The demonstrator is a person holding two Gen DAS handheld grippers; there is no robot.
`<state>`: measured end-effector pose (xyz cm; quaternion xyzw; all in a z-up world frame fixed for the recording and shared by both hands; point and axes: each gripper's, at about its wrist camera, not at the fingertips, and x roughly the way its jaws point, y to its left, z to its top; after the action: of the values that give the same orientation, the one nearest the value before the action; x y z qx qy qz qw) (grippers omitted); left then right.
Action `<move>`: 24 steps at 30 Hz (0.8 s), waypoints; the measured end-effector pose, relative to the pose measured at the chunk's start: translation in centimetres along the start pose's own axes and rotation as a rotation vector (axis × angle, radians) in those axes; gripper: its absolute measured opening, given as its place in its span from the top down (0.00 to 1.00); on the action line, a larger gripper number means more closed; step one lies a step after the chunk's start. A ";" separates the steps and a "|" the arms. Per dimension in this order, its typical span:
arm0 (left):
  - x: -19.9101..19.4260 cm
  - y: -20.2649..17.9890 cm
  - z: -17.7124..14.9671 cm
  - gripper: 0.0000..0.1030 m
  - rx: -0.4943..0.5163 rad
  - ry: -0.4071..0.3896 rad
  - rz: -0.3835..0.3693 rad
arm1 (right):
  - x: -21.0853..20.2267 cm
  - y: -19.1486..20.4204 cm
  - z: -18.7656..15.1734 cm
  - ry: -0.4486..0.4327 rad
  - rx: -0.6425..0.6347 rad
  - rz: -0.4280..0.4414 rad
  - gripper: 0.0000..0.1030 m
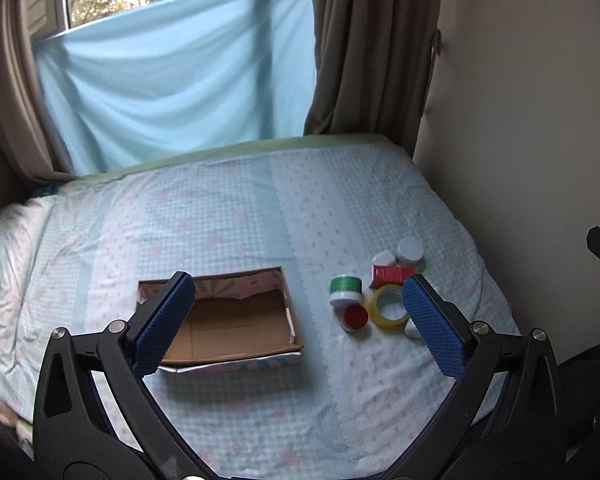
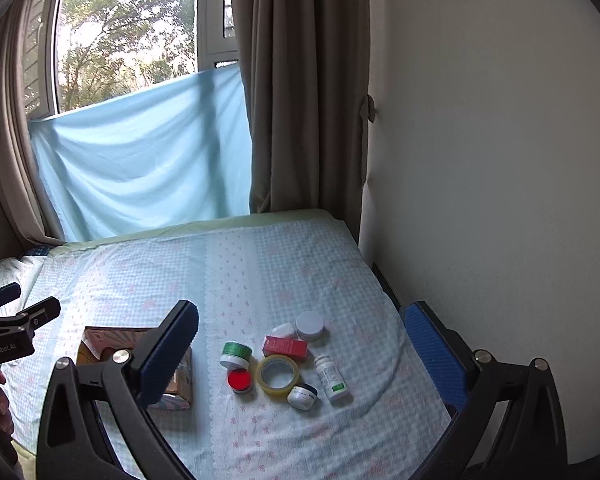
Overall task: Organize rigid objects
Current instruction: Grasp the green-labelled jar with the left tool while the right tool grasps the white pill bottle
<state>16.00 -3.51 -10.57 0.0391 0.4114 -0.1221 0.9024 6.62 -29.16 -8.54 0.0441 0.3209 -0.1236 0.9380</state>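
Note:
An open, empty cardboard box (image 1: 236, 320) lies on the bed; it also shows in the right wrist view (image 2: 100, 340). To its right is a cluster: a green-lidded jar (image 1: 345, 290) (image 2: 236, 354), a red-lidded jar (image 1: 355, 317) (image 2: 240, 381), a yellow tape roll (image 1: 389, 306) (image 2: 278, 374), a red carton (image 1: 392, 275) (image 2: 285, 347), a white-lidded jar (image 1: 410, 250) (image 2: 310, 325), a small white bottle (image 2: 331, 378) and a small dark-banded jar (image 2: 302, 396). My left gripper (image 1: 298, 316) is open above the bed, between box and cluster. My right gripper (image 2: 300, 344) is open above the cluster.
The bed (image 1: 260, 208) has a blue checked cover. A wall (image 2: 500, 160) runs along its right side. Brown curtains (image 2: 300, 100) and a blue cloth (image 1: 172, 80) hang over the window at the far end. A pillow (image 1: 4, 248) lies at the left.

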 end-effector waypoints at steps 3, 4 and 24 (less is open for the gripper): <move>5.2 -1.6 0.3 0.01 0.000 0.090 -0.028 | 3.8 -1.8 -0.9 0.087 -0.006 -0.008 0.00; 6.9 -2.2 0.4 0.01 0.004 0.119 -0.034 | 5.2 -2.4 -1.3 0.116 -0.012 -0.015 0.00; 40.4 -8.3 -3.6 0.01 0.065 0.661 -0.020 | 36.2 -4.2 -12.0 0.759 -0.164 0.069 0.18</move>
<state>36.77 -18.51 -43.05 0.1015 0.6782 -0.1246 0.7171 26.01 -38.62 -40.22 0.0225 0.6523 -0.0409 0.7565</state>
